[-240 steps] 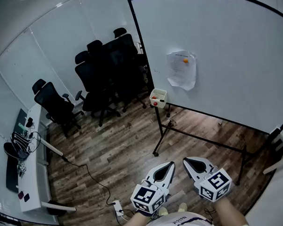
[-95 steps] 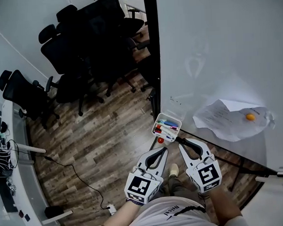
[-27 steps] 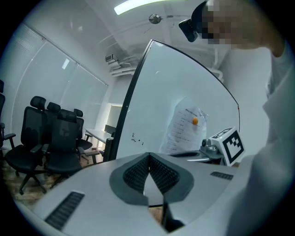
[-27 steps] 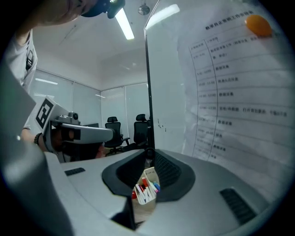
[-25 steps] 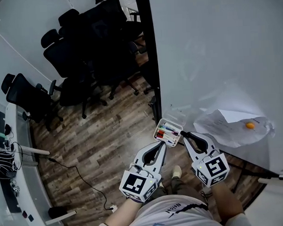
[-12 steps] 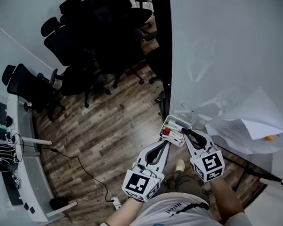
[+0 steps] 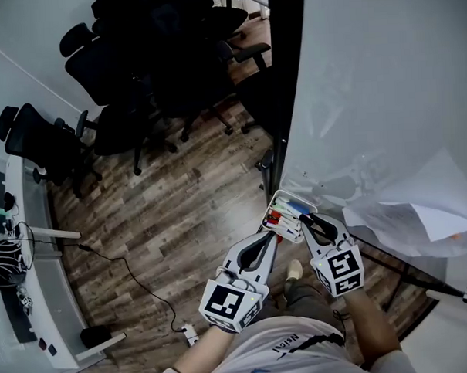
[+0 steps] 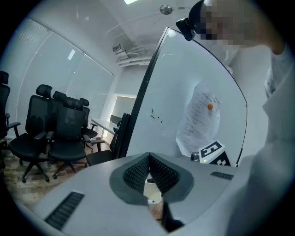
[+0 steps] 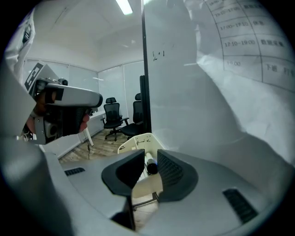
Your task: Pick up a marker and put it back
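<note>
A small white marker box point(image 7: 274, 204) hangs at the whiteboard's lower edge, holding several markers point(image 7: 281, 215) with red and blue caps. My right gripper point(image 7: 305, 218) reaches into the box from the lower right. In the right gripper view its jaws stand a narrow gap apart, and a white marker with a dark end point(image 9: 151, 167) fills that gap, still down in the box point(image 9: 132, 144). My left gripper point(image 7: 271, 237) hovers just below and left of the box. It is shut with nothing in it point(image 8: 148, 157).
The whiteboard point(image 7: 384, 90) fills the right side, with its black frame post point(image 7: 284, 79) and a loose paper sheet point(image 7: 420, 212) beside the box. Black office chairs point(image 7: 135, 62) stand at the back, and a desk point(image 7: 9, 261) with a floor cable is at left.
The person walked up to the whiteboard. Over the last second my right gripper pushed forward into the marker box. The left gripper stayed shut beside it.
</note>
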A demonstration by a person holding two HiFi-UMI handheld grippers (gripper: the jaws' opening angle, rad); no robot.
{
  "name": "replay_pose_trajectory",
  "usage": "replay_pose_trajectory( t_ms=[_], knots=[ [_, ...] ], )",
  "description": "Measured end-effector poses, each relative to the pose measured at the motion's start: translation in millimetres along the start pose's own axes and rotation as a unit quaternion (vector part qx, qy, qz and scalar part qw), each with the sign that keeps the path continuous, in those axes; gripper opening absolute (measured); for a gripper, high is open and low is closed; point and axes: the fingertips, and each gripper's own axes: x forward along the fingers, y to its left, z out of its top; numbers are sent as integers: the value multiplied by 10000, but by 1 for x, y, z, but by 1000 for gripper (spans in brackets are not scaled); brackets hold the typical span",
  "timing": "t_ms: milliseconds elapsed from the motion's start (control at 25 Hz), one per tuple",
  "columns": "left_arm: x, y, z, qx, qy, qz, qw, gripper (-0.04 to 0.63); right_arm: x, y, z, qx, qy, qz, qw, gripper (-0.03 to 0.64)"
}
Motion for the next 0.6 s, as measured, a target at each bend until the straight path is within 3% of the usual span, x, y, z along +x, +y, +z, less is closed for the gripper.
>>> replay_pose_trajectory(
  t_ms=[360, 600],
  knots=[
    [-2, -15, 4, 33, 30, -224, 9997, 11, -26, 6, 21, 32, -253, -276, 9993, 83],
    [-14, -31, 10, 153, -46, -332, 9993, 11, -49, 25, 44, 73, -528, -199, 9984, 83]
  ],
)
